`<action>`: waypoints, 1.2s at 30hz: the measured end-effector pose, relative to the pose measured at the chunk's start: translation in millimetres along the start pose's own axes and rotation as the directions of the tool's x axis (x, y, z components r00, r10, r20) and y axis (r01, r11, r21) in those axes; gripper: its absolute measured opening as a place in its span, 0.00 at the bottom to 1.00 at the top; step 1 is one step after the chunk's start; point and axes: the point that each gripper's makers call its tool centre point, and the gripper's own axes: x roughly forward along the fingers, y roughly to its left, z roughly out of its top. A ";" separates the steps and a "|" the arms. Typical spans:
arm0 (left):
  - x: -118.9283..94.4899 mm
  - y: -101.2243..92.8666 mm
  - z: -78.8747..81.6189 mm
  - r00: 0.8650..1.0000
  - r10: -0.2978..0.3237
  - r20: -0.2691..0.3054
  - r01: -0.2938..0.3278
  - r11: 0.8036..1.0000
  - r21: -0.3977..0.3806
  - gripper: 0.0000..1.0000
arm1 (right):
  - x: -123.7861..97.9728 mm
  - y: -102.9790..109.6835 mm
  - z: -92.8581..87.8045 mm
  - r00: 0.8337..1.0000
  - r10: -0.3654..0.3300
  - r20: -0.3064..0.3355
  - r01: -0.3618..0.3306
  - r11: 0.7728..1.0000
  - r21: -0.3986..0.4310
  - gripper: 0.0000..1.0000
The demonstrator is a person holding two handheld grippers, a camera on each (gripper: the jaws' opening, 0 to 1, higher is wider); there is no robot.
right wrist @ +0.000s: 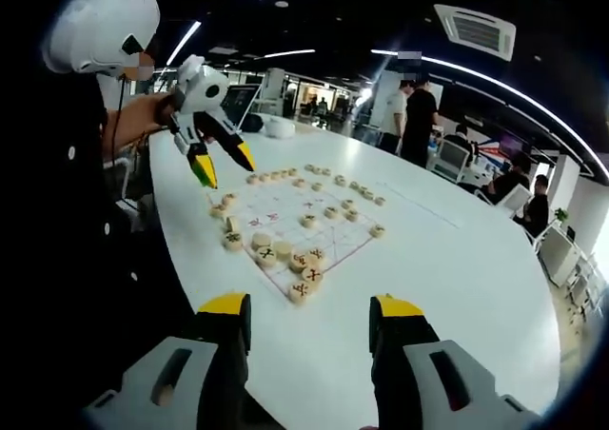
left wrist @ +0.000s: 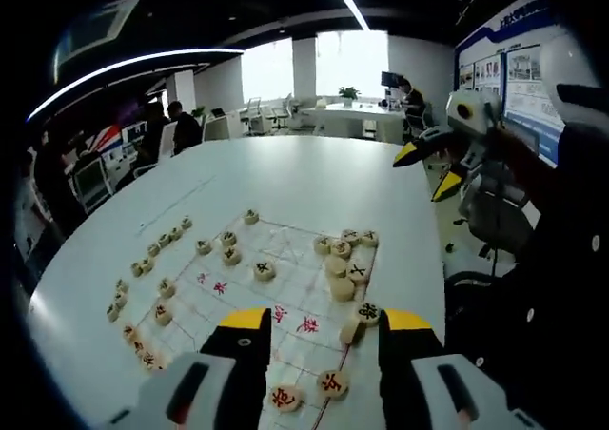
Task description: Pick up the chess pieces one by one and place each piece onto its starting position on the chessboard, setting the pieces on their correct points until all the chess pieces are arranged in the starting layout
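Note:
A thin Chinese chess board [left wrist: 290,302] lies on a white round table [left wrist: 314,178]. Round wooden pieces stand in a row [left wrist: 154,249] along its left side, and a loose cluster [left wrist: 341,263] lies at its right. My left gripper [left wrist: 326,323] hovers open above the near edge, with nothing held; two pieces [left wrist: 331,383] lie below it. My right gripper [left wrist: 430,168] hangs open in the air past the table's right edge. In the right gripper view my right gripper [right wrist: 312,308] is open over bare table, short of the board [right wrist: 278,208] and cluster [right wrist: 293,259]. The left gripper [right wrist: 221,161] floats open above the board's far corner.
The person holding the grippers wears dark clothes [right wrist: 86,221] at the table's edge. Other people [right wrist: 414,116] stand beyond the far side. Office desks and chairs [left wrist: 262,116] surround the table. Wide bare tabletop [right wrist: 447,249] lies beyond the board.

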 end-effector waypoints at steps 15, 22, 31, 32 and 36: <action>101.2 6.6 42.3 0.981 -0.105 -0.162 0.123 0.987 0.100 0.40 | -6.3 -3.9 -11.3 1.000 -0.026 0.008 0.026 0.999 0.037 0.50; 126.8 16.0 46.2 0.962 -0.120 -0.246 0.169 0.967 0.190 0.36 | -7.7 -5.2 -14.2 0.999 -0.031 0.009 0.031 0.998 0.047 0.50; 133.8 5.0 47.5 0.945 -0.152 -0.290 0.197 0.972 0.130 0.33 | -11.2 -9.0 -19.3 0.999 -0.050 0.009 0.049 0.997 0.066 0.50; 133.9 5.9 44.4 0.942 -0.135 -0.307 0.167 0.983 0.079 0.32 | -10.9 -8.7 -19.6 0.999 -0.049 0.009 0.048 0.997 0.067 0.50; 134.7 8.8 43.4 0.948 -0.095 -0.302 0.102 0.995 0.009 0.32 | -10.9 -10.5 -20.8 0.999 -0.050 0.014 0.049 0.996 0.071 0.50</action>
